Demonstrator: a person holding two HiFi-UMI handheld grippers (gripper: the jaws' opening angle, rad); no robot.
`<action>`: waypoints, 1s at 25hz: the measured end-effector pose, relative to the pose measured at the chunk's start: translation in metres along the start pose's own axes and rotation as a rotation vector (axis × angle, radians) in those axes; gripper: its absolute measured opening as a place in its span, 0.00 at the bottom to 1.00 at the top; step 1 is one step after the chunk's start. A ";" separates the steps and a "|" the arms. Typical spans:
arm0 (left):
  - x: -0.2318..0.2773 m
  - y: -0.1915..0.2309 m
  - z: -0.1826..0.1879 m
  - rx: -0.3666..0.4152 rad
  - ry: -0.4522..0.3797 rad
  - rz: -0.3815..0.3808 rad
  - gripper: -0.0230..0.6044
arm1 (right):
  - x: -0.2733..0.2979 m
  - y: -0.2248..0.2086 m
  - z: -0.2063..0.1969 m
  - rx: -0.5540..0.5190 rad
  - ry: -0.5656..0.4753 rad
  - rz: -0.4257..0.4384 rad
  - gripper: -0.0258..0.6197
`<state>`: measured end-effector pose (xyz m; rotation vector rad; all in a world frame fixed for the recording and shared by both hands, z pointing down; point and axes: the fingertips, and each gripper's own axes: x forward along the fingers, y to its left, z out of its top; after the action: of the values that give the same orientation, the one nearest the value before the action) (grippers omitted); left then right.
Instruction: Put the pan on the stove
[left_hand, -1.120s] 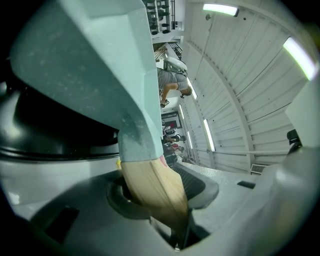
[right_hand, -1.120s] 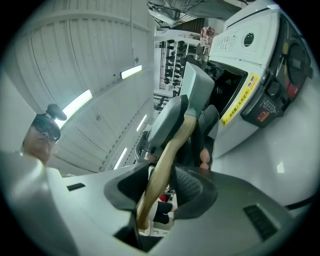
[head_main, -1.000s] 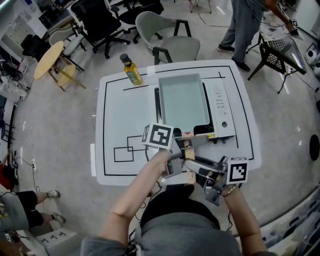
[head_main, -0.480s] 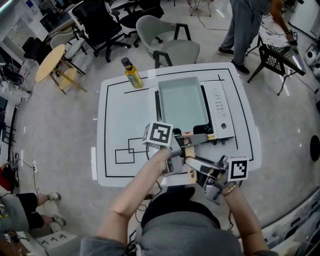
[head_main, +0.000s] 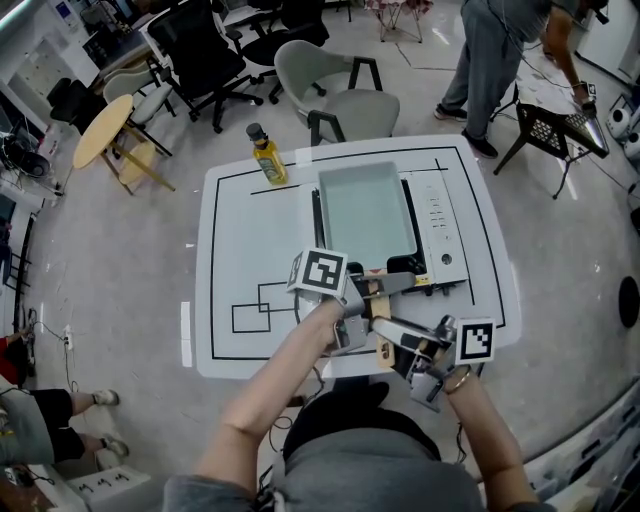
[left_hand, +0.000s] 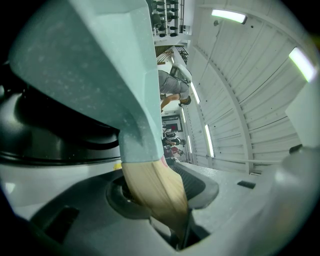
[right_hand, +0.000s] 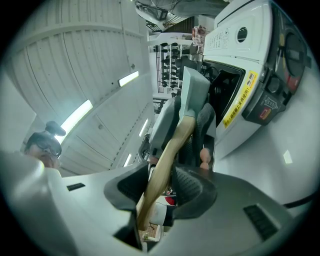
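Pan (head_main: 365, 208) is held over stove (head_main: 441, 214), wooden handle (right_hand: 181, 131) clamped by L gripper (left_hand: 167, 197) & R gripper (right_hand: 162, 182); set-down & release prob. left.

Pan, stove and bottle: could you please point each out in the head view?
pan (head_main: 366, 210), head view, its bare floor
stove (head_main: 438, 215), head view, white control panel
bottle (head_main: 268, 162), head view, yellow body

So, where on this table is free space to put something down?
Free: the left half of the table, between the oil bottle at the back and the pan on the right. Crowded: the right side, filled by the stove and pan, and the front middle, where the left claw and right claw hold the pan's handle.
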<state>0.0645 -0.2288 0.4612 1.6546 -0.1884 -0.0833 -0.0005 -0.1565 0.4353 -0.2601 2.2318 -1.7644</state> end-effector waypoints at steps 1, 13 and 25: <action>0.000 0.000 0.000 -0.001 0.000 0.000 0.25 | 0.000 0.000 0.000 -0.001 0.000 0.000 0.27; -0.002 0.000 0.002 0.031 -0.010 0.021 0.28 | -0.004 0.003 -0.002 -0.032 -0.001 0.018 0.29; -0.005 0.006 0.006 0.011 -0.063 0.008 0.33 | -0.067 0.017 0.071 -0.447 -0.172 -0.325 0.28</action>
<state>0.0584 -0.2339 0.4659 1.6631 -0.2439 -0.1283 0.0868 -0.1964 0.4112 -0.8756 2.5357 -1.2848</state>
